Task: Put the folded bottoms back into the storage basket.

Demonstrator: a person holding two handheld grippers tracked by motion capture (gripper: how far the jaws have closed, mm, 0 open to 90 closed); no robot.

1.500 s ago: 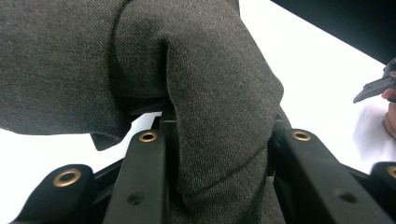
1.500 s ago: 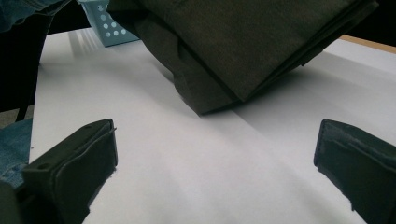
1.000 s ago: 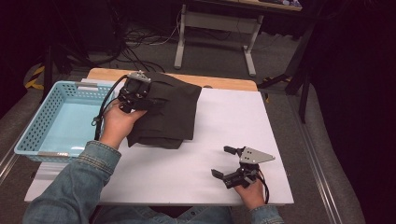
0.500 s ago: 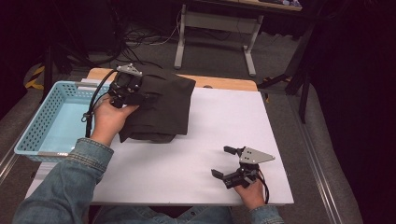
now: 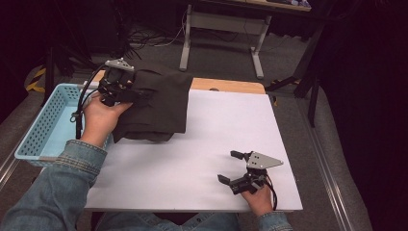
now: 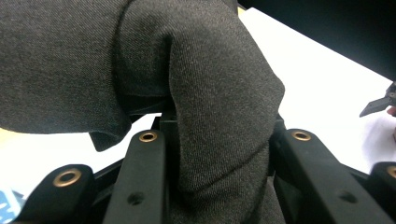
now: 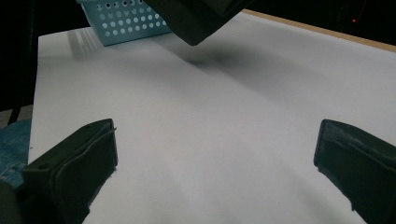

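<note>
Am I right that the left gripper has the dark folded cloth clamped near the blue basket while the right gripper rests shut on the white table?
Not quite: the right gripper is open, its jaws wide apart over the white table in the right gripper view. The left gripper does clamp the dark folded cloth near the blue basket.

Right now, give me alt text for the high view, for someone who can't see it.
The left gripper is shut on a folded dark cloth, lifting it beside a light blue basket. The right gripper rests open on the white table.

matt woven dark cloth [image 6: 210, 93]; perforated glossy plastic basket [image 5: 43, 130]; smooth white tabletop [image 5: 202, 159].
</note>
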